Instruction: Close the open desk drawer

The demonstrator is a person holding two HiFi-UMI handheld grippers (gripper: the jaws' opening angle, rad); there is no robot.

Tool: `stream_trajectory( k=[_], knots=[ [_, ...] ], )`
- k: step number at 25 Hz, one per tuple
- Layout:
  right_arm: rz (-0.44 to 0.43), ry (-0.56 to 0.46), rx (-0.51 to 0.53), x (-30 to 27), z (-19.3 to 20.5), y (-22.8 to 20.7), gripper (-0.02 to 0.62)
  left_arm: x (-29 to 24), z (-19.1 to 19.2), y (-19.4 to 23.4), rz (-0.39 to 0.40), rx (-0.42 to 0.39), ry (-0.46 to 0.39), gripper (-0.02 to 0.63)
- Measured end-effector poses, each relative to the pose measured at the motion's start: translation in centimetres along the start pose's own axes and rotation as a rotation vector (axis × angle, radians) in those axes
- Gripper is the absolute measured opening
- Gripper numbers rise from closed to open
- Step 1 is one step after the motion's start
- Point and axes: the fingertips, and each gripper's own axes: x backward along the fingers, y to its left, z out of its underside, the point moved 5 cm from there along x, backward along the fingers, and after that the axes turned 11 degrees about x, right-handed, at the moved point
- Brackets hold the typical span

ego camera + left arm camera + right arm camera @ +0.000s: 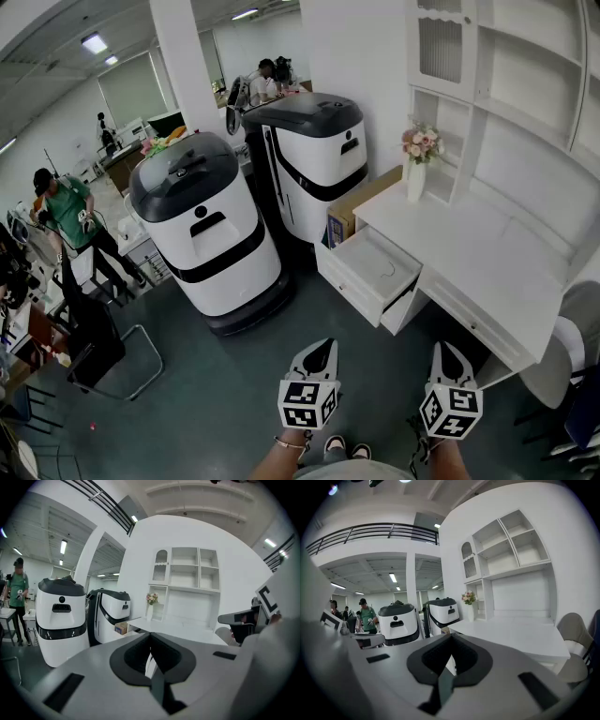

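Drawer (349,281) stands pulled out at desk (469,258) left end, well ahead of L gripper (322,349) & R gripper (448,352), both closed, empty; prob light, rigid, slides easy, so push its flat front w/ closed tips.

Smooth, matt white desk drawer (349,283)

Bright, even light from ceiling strips (94,42); fisheye bends every edge, and both gripper views blur up close.
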Motion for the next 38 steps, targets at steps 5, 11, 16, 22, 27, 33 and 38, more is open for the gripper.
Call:
stream_trajectory(
  k=[5, 11, 16, 22, 27, 33, 38],
  knots=[
    [0.000, 0.003, -0.013, 0.8, 0.3, 0.2, 0.005, 0.8, 0.1, 0.1, -0.002, 0.002, -0.001, 0.018],
    [0.006, 0.016, -0.075, 1.5, 1.2, 0.0, 0.006, 1.4, 0.3, -0.1, 0.002, -0.002, -0.002, 0.020],
    [0.022, 0.030, -0.075, 1.8, 1.5, 0.3, 0.006, 1.5, 0.6, 0.1, 0.023, -0.002, 0.022, 0.021],
    [0.030, 0.041, -0.067, 1.8, 1.5, 0.8, 0.006, 1.3, 0.6, 0.5, 0.057, -0.010, 0.037, 0.109],
    [0.042, 0.043, -0.066, 1.4, 1.3, 1.4, 0.006, 1.2, 0.7, 1.5, 0.065, -0.001, 0.055, 0.140],
    [0.071, 0.056, -0.076, 1.2, 1.8, 1.9, 0.006, 0.8, 1.0, 3.3, 0.065, -0.018, 0.076, 0.143],
    [0.097, 0.092, -0.086, 1.1, 2.7, 1.4, 0.006, -0.1, 1.1, 4.2, 0.060, 0.002, 0.083, 0.141]
  ],
)
